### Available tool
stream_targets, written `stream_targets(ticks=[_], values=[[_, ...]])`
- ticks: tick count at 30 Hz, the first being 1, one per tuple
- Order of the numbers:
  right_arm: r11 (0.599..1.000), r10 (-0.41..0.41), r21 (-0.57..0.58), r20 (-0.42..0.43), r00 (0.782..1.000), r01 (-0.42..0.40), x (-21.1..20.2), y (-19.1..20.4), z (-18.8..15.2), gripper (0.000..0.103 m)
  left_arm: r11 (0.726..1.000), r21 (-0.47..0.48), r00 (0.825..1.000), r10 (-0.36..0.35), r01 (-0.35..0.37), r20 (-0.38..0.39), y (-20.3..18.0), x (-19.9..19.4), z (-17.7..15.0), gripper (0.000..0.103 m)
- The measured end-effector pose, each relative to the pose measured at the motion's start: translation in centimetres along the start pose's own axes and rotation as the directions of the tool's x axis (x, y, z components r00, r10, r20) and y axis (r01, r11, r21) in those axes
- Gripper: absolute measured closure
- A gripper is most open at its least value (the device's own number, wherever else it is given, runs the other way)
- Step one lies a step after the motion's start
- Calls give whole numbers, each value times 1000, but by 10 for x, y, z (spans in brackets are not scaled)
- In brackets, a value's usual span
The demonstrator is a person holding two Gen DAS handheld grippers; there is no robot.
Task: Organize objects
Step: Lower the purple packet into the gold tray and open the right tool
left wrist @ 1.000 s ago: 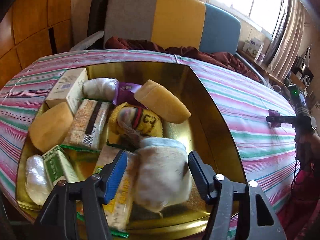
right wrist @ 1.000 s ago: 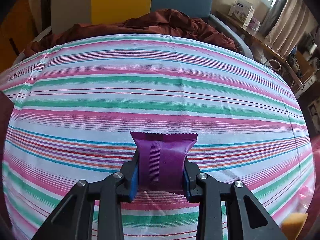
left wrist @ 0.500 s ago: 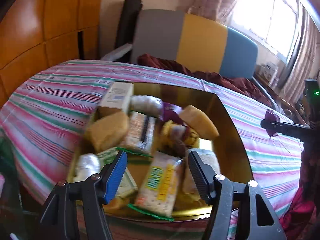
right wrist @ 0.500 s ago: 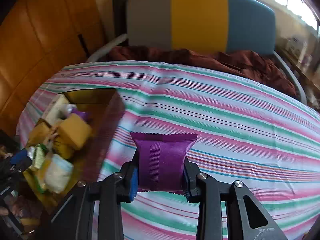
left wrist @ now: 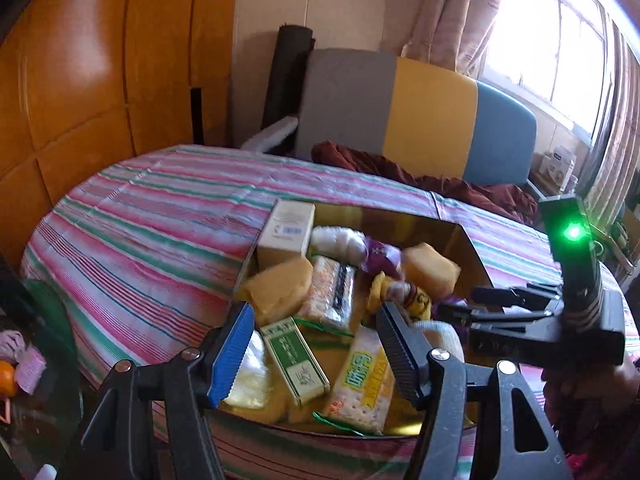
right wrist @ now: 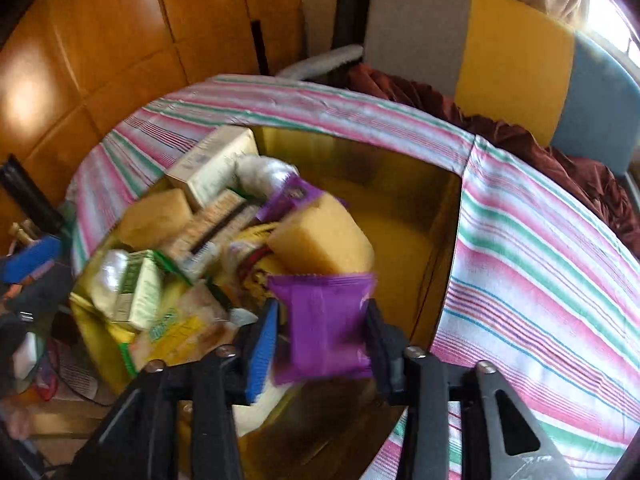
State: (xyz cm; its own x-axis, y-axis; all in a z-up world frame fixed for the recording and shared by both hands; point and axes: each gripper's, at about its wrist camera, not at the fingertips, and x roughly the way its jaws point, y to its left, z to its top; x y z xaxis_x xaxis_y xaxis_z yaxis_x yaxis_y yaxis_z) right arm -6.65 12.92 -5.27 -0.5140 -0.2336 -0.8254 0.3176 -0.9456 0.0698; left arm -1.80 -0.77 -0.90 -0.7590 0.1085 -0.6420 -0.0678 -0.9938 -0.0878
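Note:
Over the near right part of the gold tray hangs a purple snack packet, tilted and blurred. It sits between the jaws of my right gripper, which are opening; the pads no longer look pressed on it. The left wrist view shows the same gripper reaching in from the right above the tray. My left gripper stands open and empty above the tray's near edge. The tray holds yellow sponges, cracker packs, a green box, a white box and another purple packet.
The tray lies on a round table with a striped cloth. A grey, yellow and blue chair with a dark red cloth stands behind it. Wooden panels are at the left, a window at the right.
The right gripper swung left from the bare cloth to above the tray, and the purple packet has tilted loose in its jaws. The left gripper pulled back and up, empty.

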Motion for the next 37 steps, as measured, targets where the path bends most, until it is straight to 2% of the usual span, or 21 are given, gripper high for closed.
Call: stream_targets(ticks=[1,3,9,15,20,26,30,35,37], values=[[1000,-2,2,2,1000,2,0,0,-1,38,1000,4,1000,11,-12,12,0,-1,1,38],[1000,-6,-2,7,1000,6,-3,-1,-3,31,999,8,999,42,-43,28,-1,-4,4,36],[1000,-4,16,42,999,3,-13,1,-10,30,992,10,990,121,-122,70,-4,-12,9,35],[998,15,62,111,994,-22,-35,5,-18,29,993,-13,987,122,-121,105,-5,-26,11,35],[995,29,91,159,987,-44,-53,10,-30,28,992,-22,990,124,-122,73,-8,-24,11,35],[995,29,94,169,985,-46,-63,14,-46,27,993,1,991,120,-120,54,-13,-22,6,35],[994,23,102,168,985,-41,-64,14,-54,27,990,21,987,139,-142,84,-18,-25,3,37],[992,12,118,185,983,-34,-70,10,-60,27,991,16,987,131,-133,91,-18,-28,2,40],[991,1,128,199,980,-27,-74,8,-61,27,993,14,991,115,-116,71,-17,-26,4,39]])
